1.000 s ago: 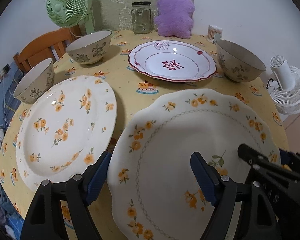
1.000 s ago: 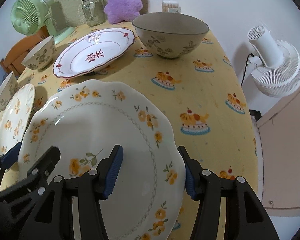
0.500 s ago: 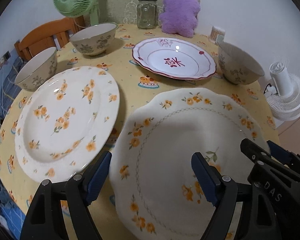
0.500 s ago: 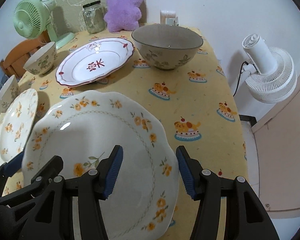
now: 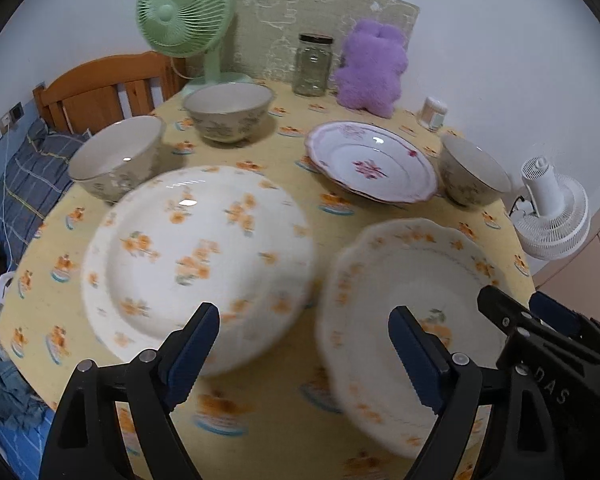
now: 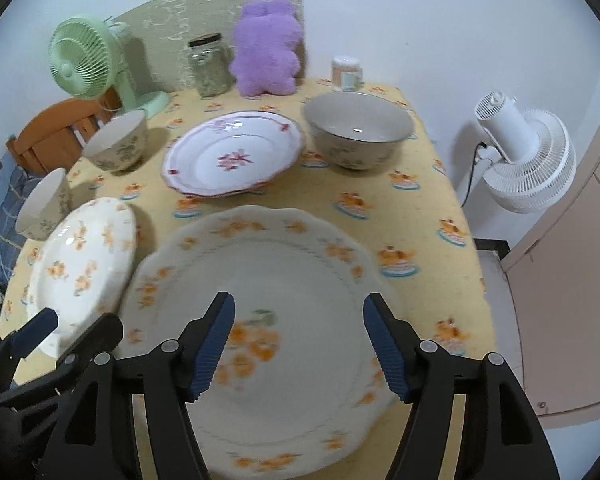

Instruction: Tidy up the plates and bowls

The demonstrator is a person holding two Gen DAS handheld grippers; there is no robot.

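Observation:
A scalloped plate with orange flowers (image 6: pixel 260 312) lies near the table's front edge, also in the left wrist view (image 5: pixel 412 304). A round orange-flower plate (image 5: pixel 196 256) lies to its left, seen also in the right wrist view (image 6: pixel 80 264). A red-rimmed plate (image 5: pixel 370 166) and three floral bowls (image 5: pixel 228 114) (image 5: pixel 116 156) (image 5: pixel 472 176) stand behind. My left gripper (image 5: pixel 304 352) is open and empty above the gap between the two flower plates. My right gripper (image 6: pixel 300 344) is open and empty above the scalloped plate.
A green fan (image 5: pixel 184 12), a glass jar (image 5: pixel 312 66), a purple plush toy (image 5: pixel 370 68) and a small cup (image 5: pixel 432 112) stand at the table's back. A wooden chair (image 5: pixel 96 88) is at the left, a white floor fan (image 5: pixel 552 216) at the right.
Both grippers have pulled back and risen, staying open. The left view has swung left, so the round plate now sits more central. The dishes have not moved.

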